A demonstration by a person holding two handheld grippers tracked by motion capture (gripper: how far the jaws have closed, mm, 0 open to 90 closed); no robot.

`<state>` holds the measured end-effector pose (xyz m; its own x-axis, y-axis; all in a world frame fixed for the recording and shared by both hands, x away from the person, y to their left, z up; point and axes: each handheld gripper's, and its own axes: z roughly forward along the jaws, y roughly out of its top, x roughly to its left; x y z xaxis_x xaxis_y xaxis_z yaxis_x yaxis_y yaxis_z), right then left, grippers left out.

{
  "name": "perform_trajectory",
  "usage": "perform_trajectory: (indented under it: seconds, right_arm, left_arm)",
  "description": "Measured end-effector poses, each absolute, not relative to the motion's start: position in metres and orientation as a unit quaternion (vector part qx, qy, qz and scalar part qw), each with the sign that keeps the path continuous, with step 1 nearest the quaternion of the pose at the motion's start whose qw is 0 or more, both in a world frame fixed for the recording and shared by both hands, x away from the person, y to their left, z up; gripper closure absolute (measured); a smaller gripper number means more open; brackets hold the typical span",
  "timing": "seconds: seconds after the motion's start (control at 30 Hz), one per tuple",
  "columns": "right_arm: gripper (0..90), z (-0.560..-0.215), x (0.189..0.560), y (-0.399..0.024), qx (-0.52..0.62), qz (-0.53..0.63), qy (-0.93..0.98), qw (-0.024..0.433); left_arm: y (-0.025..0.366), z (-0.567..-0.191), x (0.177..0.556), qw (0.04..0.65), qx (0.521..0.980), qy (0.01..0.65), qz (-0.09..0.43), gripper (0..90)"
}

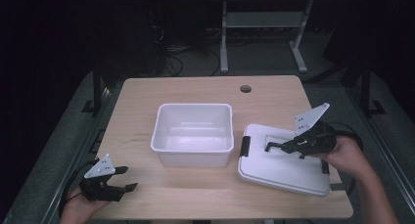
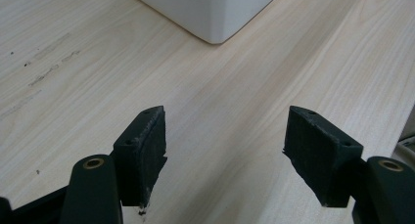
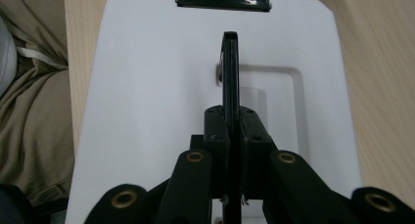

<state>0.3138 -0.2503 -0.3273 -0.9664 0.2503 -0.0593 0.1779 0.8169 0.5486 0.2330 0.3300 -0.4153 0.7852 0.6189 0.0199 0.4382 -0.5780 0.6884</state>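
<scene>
High view: table (image 1: 205,194) lit evenly from above, room behind it nearly black, floor and cables barely readable. White bin (image 1: 192,134) and white lid (image 1: 281,168) run bright but keep their edges; soft shadows under both. Whole frame slightly soft and low-res. Left gripper view: bright, diffuse light, wood grain sharp mid-frame, near pads (image 2: 147,150) a bit soft. Right gripper view: lid surface close to blown out, black handle (image 3: 231,72) sharp, closest linkage blurred.

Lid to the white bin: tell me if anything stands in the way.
Nothing visible does. The right tool is shut on the lid's black handle, and the lid lies right of the open, empty white bin, bare table around. The left tool waits open, off to the side.
</scene>
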Motion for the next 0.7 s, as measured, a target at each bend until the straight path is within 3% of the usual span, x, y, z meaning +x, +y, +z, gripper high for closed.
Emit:
perform_trajectory:
  seconds: [0.7]
  right_arm:
    - [84.1, -0.288, 0.314, -0.250, 0.100, 0.282, 0.951, 0.079]
  left_arm:
    - [0.331, -0.415, 0.235, 0.348, 0.878, 0.303, 0.129, 31.9]
